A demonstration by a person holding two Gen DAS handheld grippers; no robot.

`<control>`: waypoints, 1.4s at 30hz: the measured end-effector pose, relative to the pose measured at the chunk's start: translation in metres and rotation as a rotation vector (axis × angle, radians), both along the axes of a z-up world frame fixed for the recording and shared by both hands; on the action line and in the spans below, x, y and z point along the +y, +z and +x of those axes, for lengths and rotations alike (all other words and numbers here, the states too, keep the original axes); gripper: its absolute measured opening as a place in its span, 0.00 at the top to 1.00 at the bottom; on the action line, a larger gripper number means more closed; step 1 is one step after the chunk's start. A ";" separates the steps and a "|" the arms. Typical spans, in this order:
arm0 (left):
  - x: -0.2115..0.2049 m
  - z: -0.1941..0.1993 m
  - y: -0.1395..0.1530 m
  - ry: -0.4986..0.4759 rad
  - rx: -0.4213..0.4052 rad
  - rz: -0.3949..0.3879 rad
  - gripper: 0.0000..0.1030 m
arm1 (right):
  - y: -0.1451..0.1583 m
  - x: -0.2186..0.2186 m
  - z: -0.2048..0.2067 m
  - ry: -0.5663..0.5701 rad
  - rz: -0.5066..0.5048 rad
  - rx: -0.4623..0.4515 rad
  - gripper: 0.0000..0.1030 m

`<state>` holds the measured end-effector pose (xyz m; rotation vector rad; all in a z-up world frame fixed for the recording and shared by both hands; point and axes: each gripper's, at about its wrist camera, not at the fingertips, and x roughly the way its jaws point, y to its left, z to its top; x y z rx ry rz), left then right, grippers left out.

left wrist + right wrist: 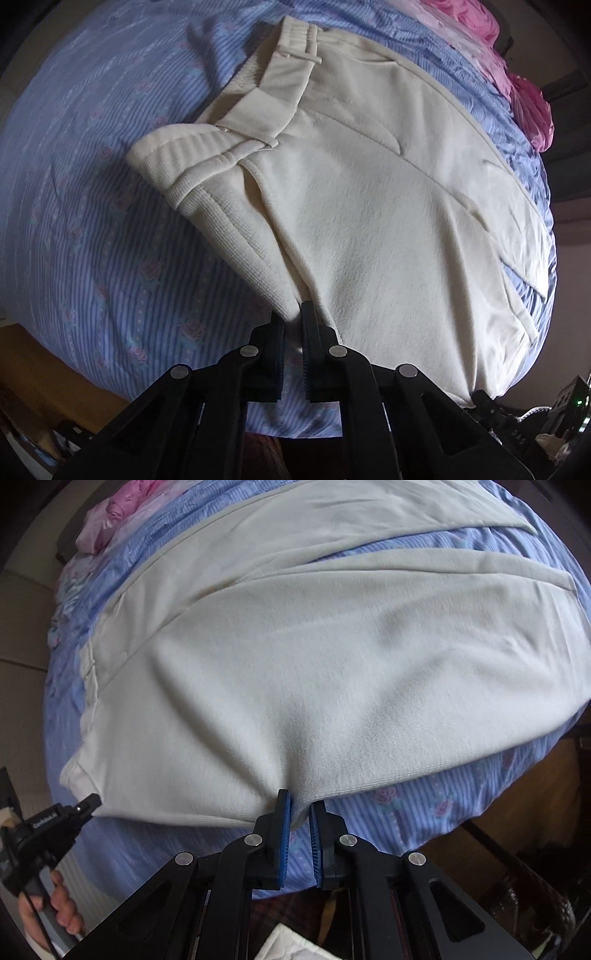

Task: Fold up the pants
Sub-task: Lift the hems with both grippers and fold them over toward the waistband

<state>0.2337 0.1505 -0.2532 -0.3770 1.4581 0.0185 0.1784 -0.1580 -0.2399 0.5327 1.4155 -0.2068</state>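
A bed (pixel 92 206) with a blue striped, rose-printed cover fills both views. Cream pants (pixel 369 184) lie spread flat across it, stretching away from both tools toward the far side. Their long axis runs crosswise: the waistband (pixel 207 147) sits toward the left hand's end, the legs (pixel 406 576) trail off toward the right hand's end. A pink bundle (pixel 528 107) rests at the bed's far edge.

The near long edge of the pants is the part held. The left tool (pixel 293 321) is nearly closed, pinching that edge close below the waistband. The right tool (pixel 301 806) is likewise nearly closed, nipping the same edge further along the leg. Both point steeply downward, so the fold would likely carry this edge away, over the rest of the pants.
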 end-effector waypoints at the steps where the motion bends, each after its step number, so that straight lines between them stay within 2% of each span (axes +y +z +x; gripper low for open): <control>1: -0.002 -0.001 0.003 0.002 -0.008 -0.002 0.92 | 0.006 -0.003 -0.005 0.002 0.003 -0.009 0.89; 9: -0.006 0.008 0.052 0.043 -0.129 -0.048 0.93 | 0.072 -0.020 -0.001 0.027 -0.027 -0.130 0.89; 13: -0.010 0.022 0.075 0.035 -0.198 -0.068 0.93 | 0.092 -0.030 0.014 0.006 -0.018 -0.171 0.89; 21: -0.021 0.080 0.107 0.068 -0.294 -0.117 0.93 | 0.120 -0.048 0.076 -0.021 -0.023 -0.200 0.89; 26: -0.026 0.112 0.121 0.081 -0.337 -0.123 0.93 | 0.137 -0.056 0.129 -0.003 -0.053 -0.236 0.89; 29: -0.029 0.139 0.121 0.095 -0.338 -0.121 0.93 | 0.137 -0.059 0.168 0.010 -0.067 -0.227 0.89; 33: -0.035 0.182 0.117 0.083 -0.329 -0.101 0.93 | 0.122 -0.065 0.218 0.024 -0.077 -0.198 0.89; 42: -0.063 0.271 0.082 -0.005 -0.273 -0.008 0.93 | 0.073 -0.090 0.297 0.010 -0.039 -0.126 0.89</control>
